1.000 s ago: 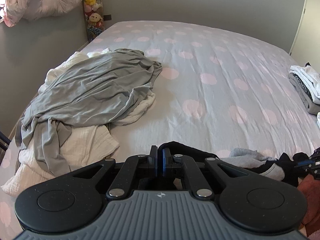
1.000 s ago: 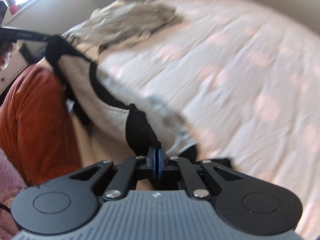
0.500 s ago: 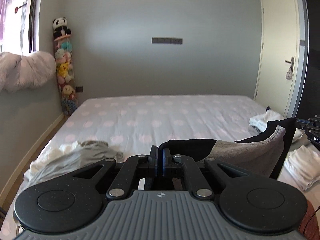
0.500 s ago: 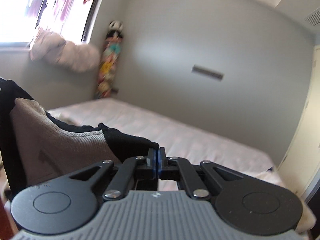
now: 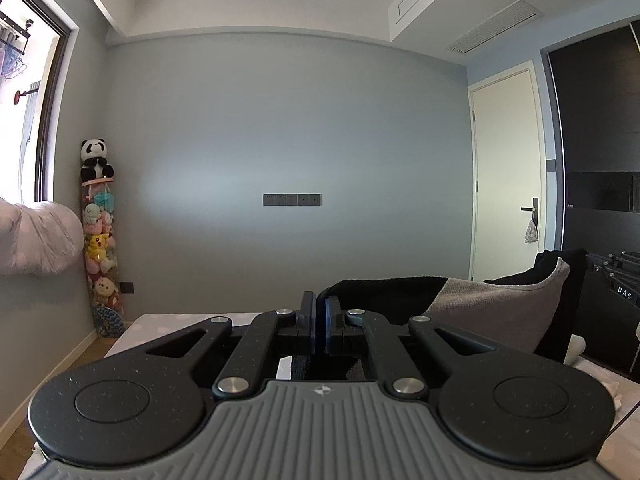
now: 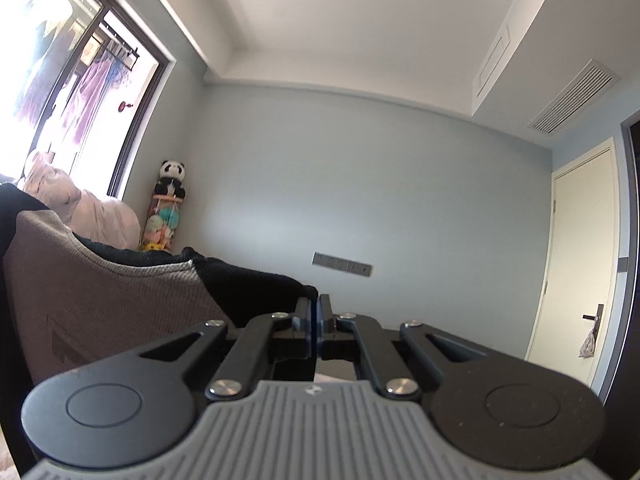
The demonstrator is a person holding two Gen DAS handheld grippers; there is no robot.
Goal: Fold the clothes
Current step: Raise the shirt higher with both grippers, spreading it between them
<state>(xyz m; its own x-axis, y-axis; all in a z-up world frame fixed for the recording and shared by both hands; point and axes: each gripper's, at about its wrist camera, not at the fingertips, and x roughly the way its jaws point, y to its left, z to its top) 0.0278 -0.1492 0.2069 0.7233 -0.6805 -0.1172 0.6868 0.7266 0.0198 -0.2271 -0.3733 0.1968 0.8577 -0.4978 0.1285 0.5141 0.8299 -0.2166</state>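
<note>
A grey garment with black trim (image 5: 496, 312) hangs stretched between my two grippers, held up in the air. My left gripper (image 5: 320, 312) is shut on one black edge of it, and the cloth runs off to the right. My right gripper (image 6: 315, 312) is shut on the other black edge, and the garment (image 6: 104, 296) spreads to its left. Both cameras point high, at the wall and ceiling. The part of the garment below the grippers is hidden.
The bed (image 5: 168, 322) shows only as a thin strip under the left gripper. A tube of plush toys (image 5: 98, 248) topped by a panda stands in the left corner. A door (image 5: 508, 208) and a dark wardrobe (image 5: 600, 168) are at the right.
Both grippers have risen from bed level with the garment, lifting it clear of the mattress. The views have tilted from the bed up to the wall and ceiling.
</note>
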